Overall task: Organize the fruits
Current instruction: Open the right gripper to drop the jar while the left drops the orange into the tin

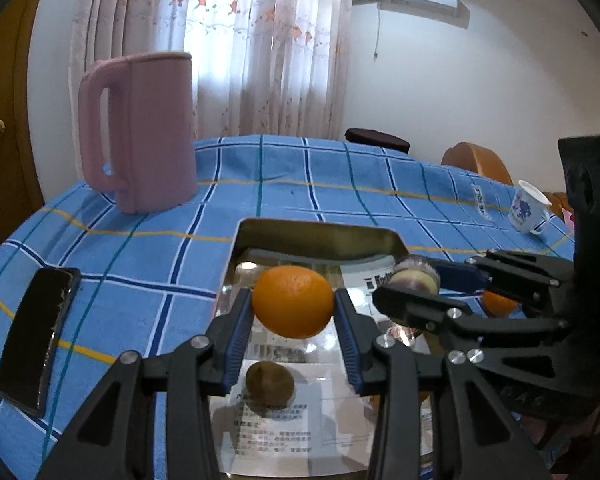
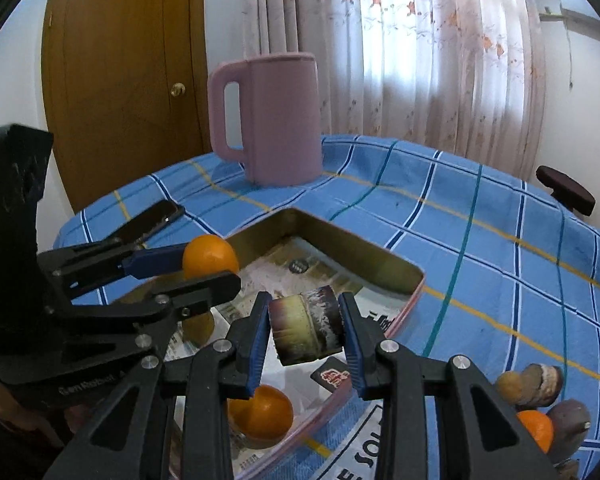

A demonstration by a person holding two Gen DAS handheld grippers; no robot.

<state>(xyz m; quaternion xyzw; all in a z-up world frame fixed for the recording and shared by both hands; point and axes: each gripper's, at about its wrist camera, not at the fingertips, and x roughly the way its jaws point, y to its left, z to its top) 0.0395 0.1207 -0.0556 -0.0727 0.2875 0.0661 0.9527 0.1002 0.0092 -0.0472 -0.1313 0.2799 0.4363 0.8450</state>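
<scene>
My left gripper (image 1: 293, 294) is shut on an orange (image 1: 292, 312) and holds it above a metal tray (image 1: 316, 233) lined with newspaper. A brown kiwi-like fruit (image 1: 270, 384) lies in the tray beneath it. My right gripper (image 2: 306, 310) is shut on a short purple-and-cream piece of sugarcane (image 2: 306, 332), also over the tray (image 2: 360, 250). Another orange (image 2: 260, 412) rests in the tray's near part. In the right wrist view the left gripper (image 2: 209, 269) shows at the left with its orange (image 2: 210, 256). The left wrist view has the right gripper (image 1: 414, 280) at the right.
A pink jug (image 1: 140, 132) stands at the back of the blue checked tablecloth (image 1: 148, 248). A dark phone (image 1: 36, 336) lies left of the tray. A white-and-blue cup (image 1: 526, 208) is far right. Several loose fruits (image 2: 540, 400) are piled right of the tray.
</scene>
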